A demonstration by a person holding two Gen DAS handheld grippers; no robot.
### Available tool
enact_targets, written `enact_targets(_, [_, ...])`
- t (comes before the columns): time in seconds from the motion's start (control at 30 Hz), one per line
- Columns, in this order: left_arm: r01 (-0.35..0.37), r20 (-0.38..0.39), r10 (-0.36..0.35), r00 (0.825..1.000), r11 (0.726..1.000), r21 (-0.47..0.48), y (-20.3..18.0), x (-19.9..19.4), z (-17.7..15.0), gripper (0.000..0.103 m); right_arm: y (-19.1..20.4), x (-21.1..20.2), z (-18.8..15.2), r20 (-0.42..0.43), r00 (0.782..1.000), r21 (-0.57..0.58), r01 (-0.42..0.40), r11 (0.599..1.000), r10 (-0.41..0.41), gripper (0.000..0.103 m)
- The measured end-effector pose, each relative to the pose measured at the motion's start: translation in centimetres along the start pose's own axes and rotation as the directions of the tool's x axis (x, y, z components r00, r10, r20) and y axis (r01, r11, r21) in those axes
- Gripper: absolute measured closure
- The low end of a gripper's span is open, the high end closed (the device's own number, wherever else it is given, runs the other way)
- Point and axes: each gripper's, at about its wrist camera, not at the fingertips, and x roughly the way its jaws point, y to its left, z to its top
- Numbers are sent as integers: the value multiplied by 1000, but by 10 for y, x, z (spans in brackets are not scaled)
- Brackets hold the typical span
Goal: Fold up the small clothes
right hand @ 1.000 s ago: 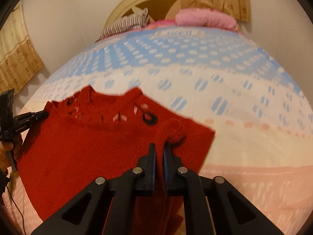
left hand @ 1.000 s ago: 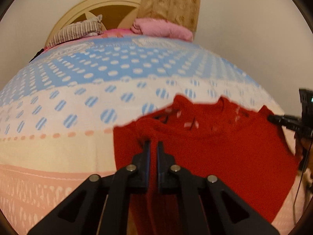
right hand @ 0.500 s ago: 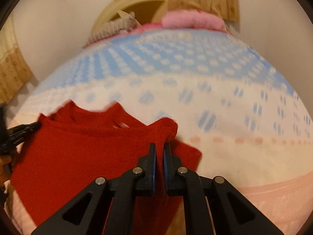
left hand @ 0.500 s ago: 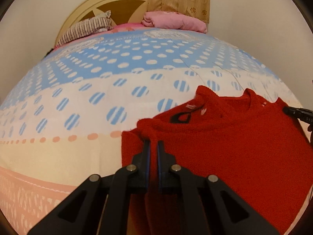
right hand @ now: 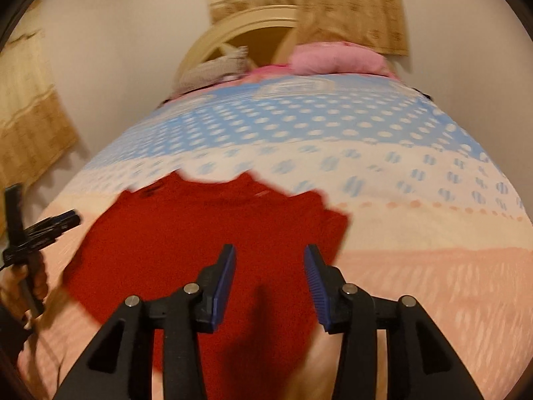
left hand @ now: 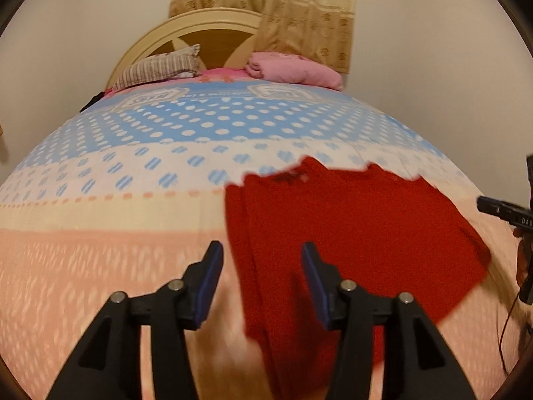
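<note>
- Letting go cleanly is the step in hand as I read it: through the left wrist camera my left gripper [left hand: 261, 278] has its jaws apart and opening, and nothing is pressed between the pads. To do it well I would let them clear the cloth fully before drawing away, so no knit snags and drags the fold askew.
- From that same camera, the red sweater [left hand: 349, 233] lies flat on the bed [left hand: 100, 250], its left edge running down between the jaws but touching neither, most of it spread to the right of them. Beyond its far right edge I see the tip of the other tool.
- Through the right wrist camera my right gripper [right hand: 269, 278] likewise stands with jaws apart and opening, empty. The red sweater [right hand: 206, 240] lies under and ahead of them, spreading left; its right edge passes just inside the right-hand jaw. The picture is blurred, so I cannot judge how neat the fold is.
</note>
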Motion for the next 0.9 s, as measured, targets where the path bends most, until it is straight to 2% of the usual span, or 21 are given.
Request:
enact_targets(0.1, [9,-34,-9,999,1000,6,-11,-6,-20,45,28,-3,-24,-36,997,-34,-72,997,70,59])
enact_targets(0.23, [-88,-116,94,989,995,55,-17,14,-36,44,33,23,-53,-131,990,-24,-48,999,44,59])
enact_targets(0.27, [-74,-146,77,986,997,31,-13,21,-38,41,30,33,-60,-162,986,-8,-44,999,42,59])
enact_targets(0.3, [-69,-146,70,987,998,13,-9,20,-39,39,29,34,-63,-148,988,-7,-45,999,44,59])
enact_targets(0.37, [-79,-149,75,986,997,-20,-3,20,-38,28,31,31,-60,-144,989,4,-35,999,35,59])
enact_targets(0.47, [-68,-155,56,986,995,-75,6,22,-41,26,41,22,-52,-129,992,17,-7,1000,9,59])
enact_targets(0.53, [-87,-151,72,986,992,-96,8,20,-44,23,54,20,-44,-116,993,2,-29,1000,29,59])
enact_targets(0.73, [-111,-146,96,985,989,-98,4,13,-51,23,111,42,-30,-127,989,-104,-93,990,80,57])
enact_targets(0.9, [-120,-148,103,984,987,-110,6,11,-55,23,155,75,-37,-193,973,-156,-160,975,129,57])
